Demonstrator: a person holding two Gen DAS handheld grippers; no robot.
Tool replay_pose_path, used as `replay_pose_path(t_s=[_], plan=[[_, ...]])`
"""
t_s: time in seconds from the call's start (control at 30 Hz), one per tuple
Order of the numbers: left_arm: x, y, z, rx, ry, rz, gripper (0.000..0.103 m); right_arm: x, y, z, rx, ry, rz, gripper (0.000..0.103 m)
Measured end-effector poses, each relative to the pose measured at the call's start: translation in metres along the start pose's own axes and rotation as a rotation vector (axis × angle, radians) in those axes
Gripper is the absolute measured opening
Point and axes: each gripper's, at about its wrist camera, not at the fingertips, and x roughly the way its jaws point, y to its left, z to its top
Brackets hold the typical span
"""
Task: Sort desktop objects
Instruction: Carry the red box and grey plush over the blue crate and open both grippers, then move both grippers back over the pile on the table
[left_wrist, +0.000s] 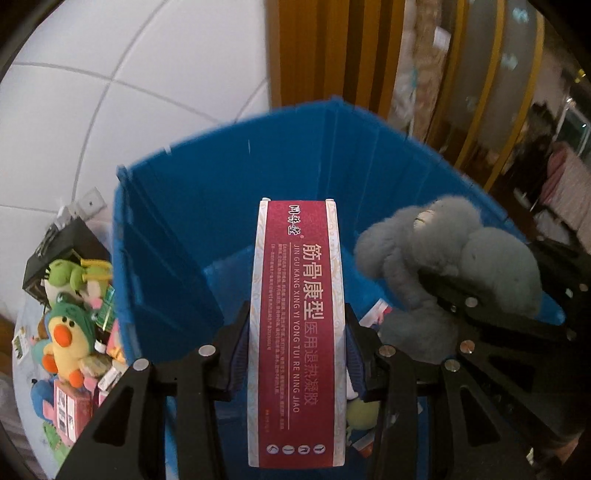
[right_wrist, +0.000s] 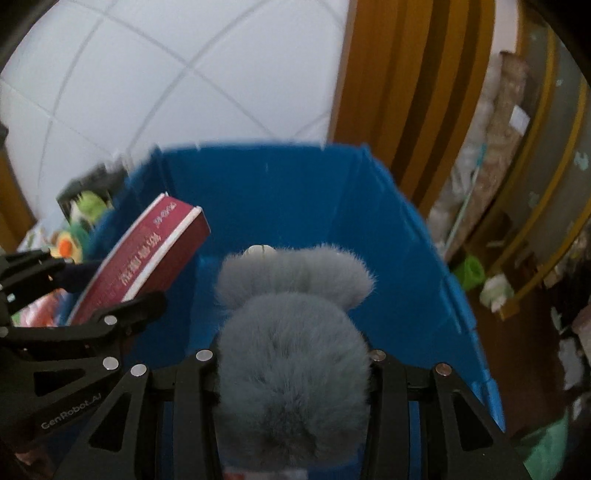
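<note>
Reaching over the blue bin (left_wrist: 280, 177), the left gripper (left_wrist: 297, 354) is pinching a long red box (left_wrist: 297, 332) between its nearly closed jaws, the box pointing forward above the bin's interior. Just beside it, the right gripper (right_wrist: 291, 373) is squeezing a grey plush toy (right_wrist: 291, 354), likewise poised over the bin.

One blue bin (left_wrist: 258, 177); one red box (left_wrist: 297, 332) over it; one grey plush (left_wrist: 443, 258) alongside; two grippers, left (left_wrist: 295, 354) and right (right_wrist: 291, 373); beside the bin, one yellow duck (left_wrist: 66, 339) and one green frog (left_wrist: 66, 273); smaller items there too jumbled to count.
</note>
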Motion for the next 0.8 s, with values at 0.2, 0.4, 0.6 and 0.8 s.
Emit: replay_pose_path(t_s=[0.2,0.4,0.6,0.8], plan=[[0.017,-0.003,-0.006,0.009,0.064,0.036,0.043,0.034,-0.015,-0.014,-0.027,0.102,-0.002,0.04],[0.016,-0.006,-0.005,0.012,0.086,0.043,0.047,0.029,-0.021,-0.014,-0.061,0.107,-0.021,0.04],[0.004,-0.009,-0.005,0.043,0.054,0.065,0.069,0.025,-0.019,-0.012,-0.067,0.094,-0.026,0.048],[-0.017,0.001,-0.013,0.046,0.01,0.071,0.07,0.012,-0.014,-0.013,-0.074,0.074,-0.048,0.086]])
